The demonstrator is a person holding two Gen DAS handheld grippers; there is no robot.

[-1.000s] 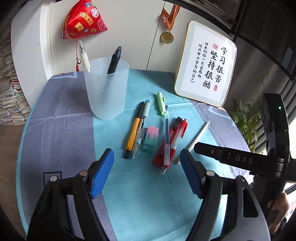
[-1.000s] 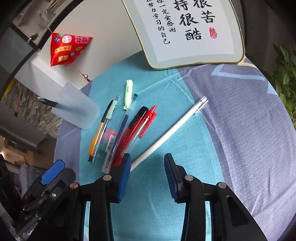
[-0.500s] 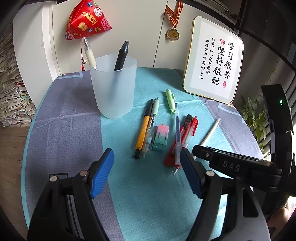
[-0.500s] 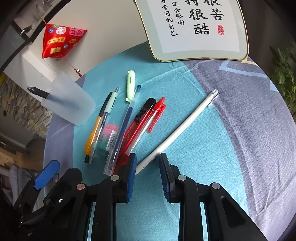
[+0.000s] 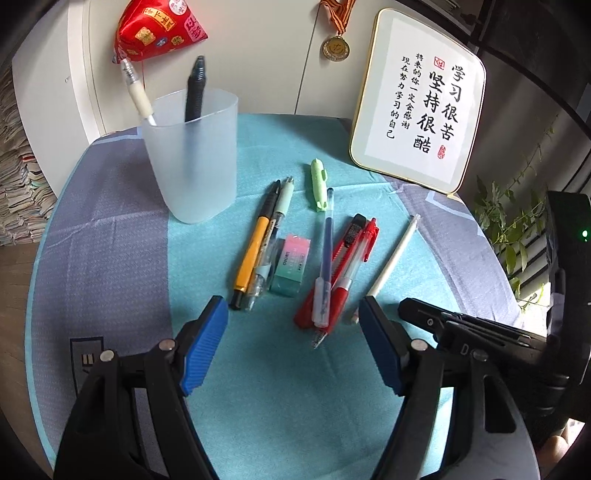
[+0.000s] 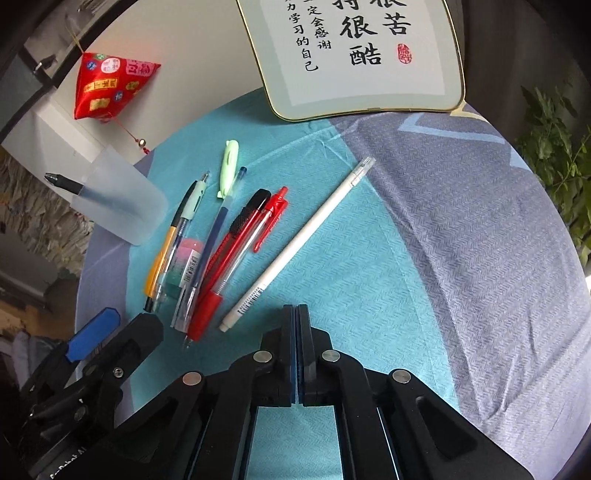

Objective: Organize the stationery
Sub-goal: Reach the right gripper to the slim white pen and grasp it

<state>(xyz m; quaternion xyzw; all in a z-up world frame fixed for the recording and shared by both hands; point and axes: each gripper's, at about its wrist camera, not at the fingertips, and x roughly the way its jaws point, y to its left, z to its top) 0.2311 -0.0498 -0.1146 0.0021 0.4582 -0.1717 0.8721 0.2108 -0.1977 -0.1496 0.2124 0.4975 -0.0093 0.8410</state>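
Several pens lie side by side on the teal cloth: a yellow pen point(image 5: 255, 247), a mint pen point(image 5: 275, 229), a blue pen point(image 5: 325, 251), a red pen point(image 5: 354, 266), a red utility knife point(image 5: 345, 243) and a white pen point(image 5: 393, 254). A pastel eraser point(image 5: 291, 266) lies among them, a green highlighter point(image 5: 319, 179) farther back. The frosted cup point(image 5: 192, 155) holds two pens. My left gripper point(image 5: 291, 314) hovers open above the near pen tips. My right gripper point(image 6: 297, 314) is shut on nothing, just right of the white pen's point(image 6: 299, 240) near end.
A framed calligraphy board point(image 5: 417, 107) leans at the back right of the round table point(image 5: 103, 229). A red pouch point(image 5: 155, 29) and a medal point(image 5: 335, 46) hang on the white wall. A plant point(image 5: 506, 214) stands past the right edge.
My right gripper's jaws have closed fully, with the white pen's end left beside them rather than between them. The left gripper stays open and has tipped up slightly.
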